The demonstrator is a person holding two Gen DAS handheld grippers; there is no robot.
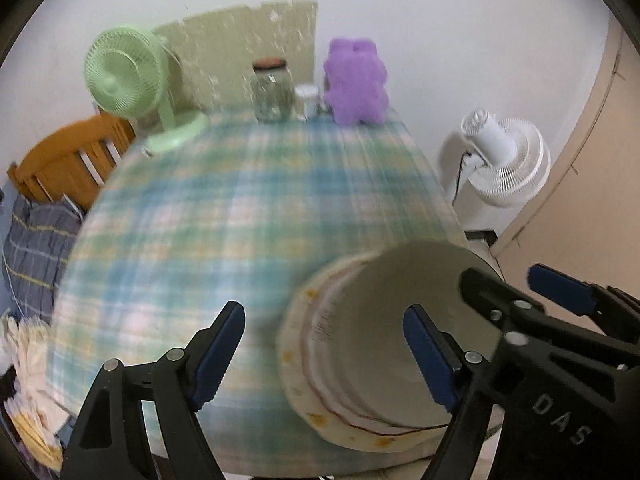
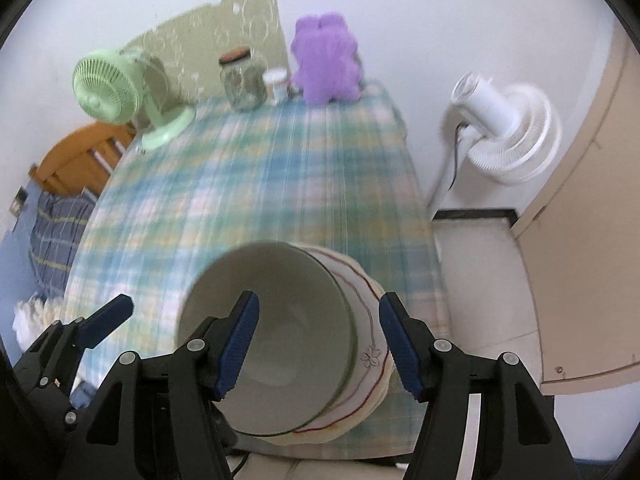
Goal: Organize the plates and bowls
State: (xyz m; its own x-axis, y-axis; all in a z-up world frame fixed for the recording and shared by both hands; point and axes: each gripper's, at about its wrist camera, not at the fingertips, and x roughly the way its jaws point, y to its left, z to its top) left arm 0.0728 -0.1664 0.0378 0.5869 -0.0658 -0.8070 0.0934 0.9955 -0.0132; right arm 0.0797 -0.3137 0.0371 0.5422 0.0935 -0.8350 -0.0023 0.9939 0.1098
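Now my left gripper [image 1: 324,354] and right gripper [image 2: 318,344] both gape empty above bowl [image 2: 272,332] atop plates [image 2: 370,344]; ceramic, rigid, slippery, breakable, so I pinch rim.

A lived-in home room: a table under a blue-green plaid tablecloth [image 1: 224,216], with a mint-green desk fan [image 1: 128,76], cork-lidded glass jar [image 1: 272,92] and purple plush toy [image 1: 356,80] along its far edge, an orange wooden chair [image 1: 72,160] beside it.
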